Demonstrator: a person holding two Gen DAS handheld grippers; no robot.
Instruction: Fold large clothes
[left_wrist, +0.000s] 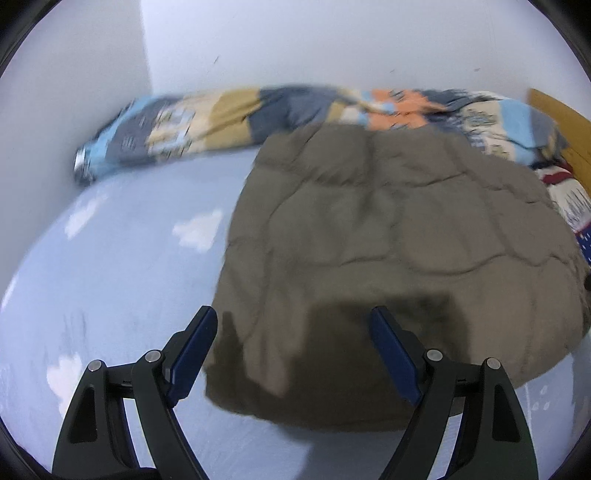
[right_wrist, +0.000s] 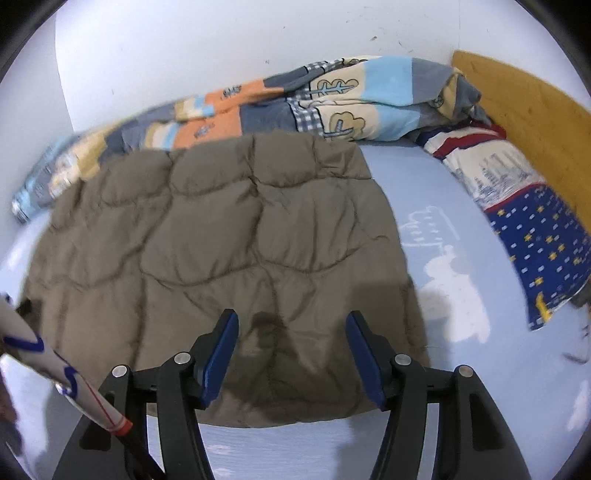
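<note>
— How are the two grippers set?
— The left gripper (left_wrist: 293, 321) hangs wide open above the puffy olive-brown quilted jacket (left_wrist: 388, 240), nothing gripped. The right gripper (right_wrist: 291, 326) likewise, jaws parted, empty.

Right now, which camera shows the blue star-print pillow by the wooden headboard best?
The right wrist view: the blue star-print pillow lies sharp and almost whole along the wooden headboard. The left wrist view catches only a blurred sliver of it at the right edge, behind the brown quilted jacket.

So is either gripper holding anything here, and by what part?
Nothing is held. The left gripper and right gripper both hang open above the folded brown quilted jacket.
</note>
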